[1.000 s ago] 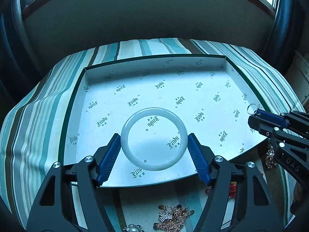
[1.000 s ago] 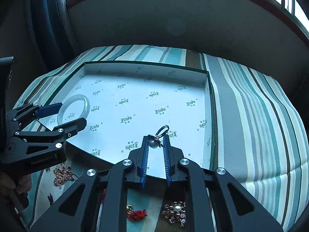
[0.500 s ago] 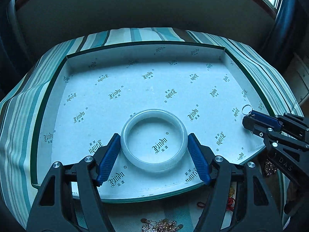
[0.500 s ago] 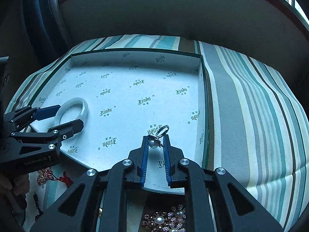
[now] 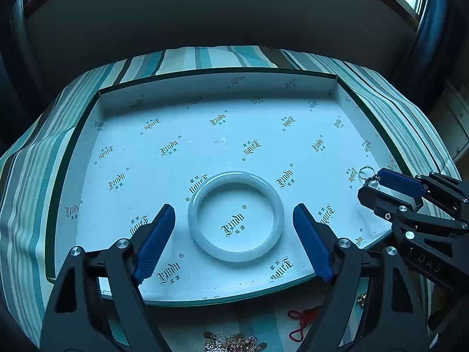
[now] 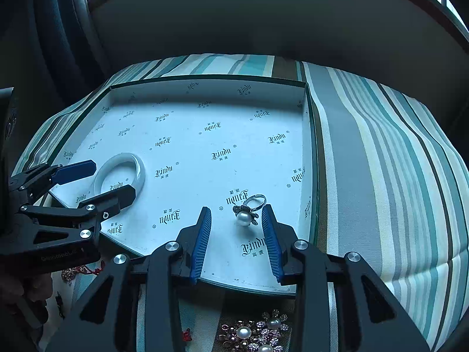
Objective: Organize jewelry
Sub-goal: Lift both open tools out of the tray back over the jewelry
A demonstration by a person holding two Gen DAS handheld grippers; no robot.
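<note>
A white bangle [image 5: 236, 216] lies flat on the floor of the shallow white box [image 5: 222, 88]; it also shows in the right wrist view [image 6: 120, 173]. My left gripper [image 5: 234, 215] is open, its blue pads standing clear of the bangle on either side. A silver pearl ring [image 6: 247, 211] lies on the box floor near its right wall [image 6: 307, 146]. My right gripper [image 6: 236, 214] is open around the ring without touching it. In the left wrist view only the ring's band [image 5: 366, 172] shows, past the right gripper [image 5: 373, 183].
The box sits on a striped cloth [image 6: 381, 161]. In front of the box lie pearl flower brooches [image 6: 255, 334], a gold and rhinestone piece [image 5: 231, 343] and a red knotted cord [image 5: 302, 319]. A dark wall and windows stand behind.
Both grippers moved forward over the box and opened. The left one let go of the bangle, the right one let go of the pearl ring; both now lie on the box floor.
</note>
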